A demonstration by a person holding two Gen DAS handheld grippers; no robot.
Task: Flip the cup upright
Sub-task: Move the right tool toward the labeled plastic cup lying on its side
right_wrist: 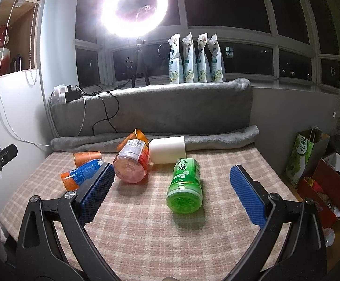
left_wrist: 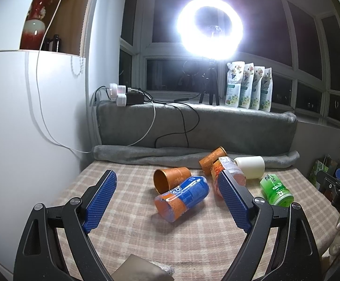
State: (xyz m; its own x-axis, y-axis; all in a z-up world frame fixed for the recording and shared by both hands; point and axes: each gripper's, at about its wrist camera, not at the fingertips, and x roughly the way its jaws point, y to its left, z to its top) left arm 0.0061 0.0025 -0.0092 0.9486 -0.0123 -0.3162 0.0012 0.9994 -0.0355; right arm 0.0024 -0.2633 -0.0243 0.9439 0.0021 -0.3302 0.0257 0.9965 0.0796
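Several cups lie on their sides on a plaid cloth [left_wrist: 146,234]. An orange paper cup [left_wrist: 170,178] lies with its mouth toward me, a blue-and-orange cup [left_wrist: 181,197] in front of it. Behind are a second orange paper cup [left_wrist: 211,160], a pink-orange cup [right_wrist: 132,161], a white cup [right_wrist: 167,149] and a green tea cup [right_wrist: 185,182]. My left gripper [left_wrist: 167,187] is open and empty, hovering before the blue-and-orange cup. My right gripper [right_wrist: 170,178] is open and empty, its fingers either side of the green cup, short of it.
A grey padded backrest [right_wrist: 158,107] and rolled grey blanket [right_wrist: 216,138] bound the far side. A bright ring light [right_wrist: 135,9] on a tripod and several refill pouches [right_wrist: 195,58] stand on the sill. Chargers and cables [left_wrist: 128,96] sit at left. Bags and boxes [right_wrist: 322,164] stand at right.
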